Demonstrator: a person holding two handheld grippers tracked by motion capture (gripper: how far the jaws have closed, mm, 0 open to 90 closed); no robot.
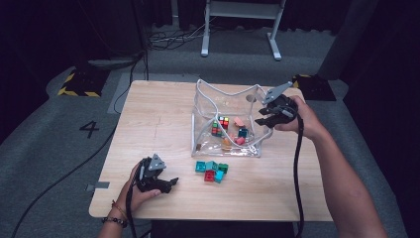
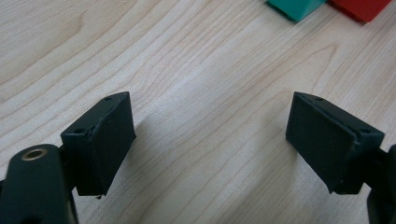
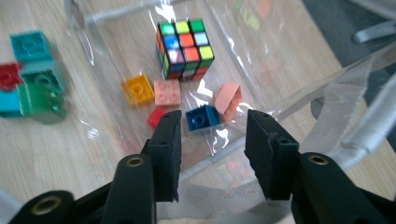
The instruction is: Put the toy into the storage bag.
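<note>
Blocks into the clear bag: right claw over the bag's rim, left claw idle.

My right claw (image 1: 267, 116) hangs at the right-hand rim of the clear plastic bag (image 1: 208, 94), jaws parted a moderate way with nothing between them; under them lie a blue block (image 3: 201, 118), a puzzle cube (image 3: 184, 46) and other blocks on the bag floor. My left claw (image 1: 166, 184) rests on the table (image 1: 148, 114), jaws wide, holding nothing. Loose blocks (image 1: 212, 171) sit in a cluster on the table just in front of the bag. Judgement: blocks are light, rigid, smooth-sided, so pinch across flat opposite faces, not the studs. Bag film is limp and slippery; only its seamed rim offers purchase.
</note>
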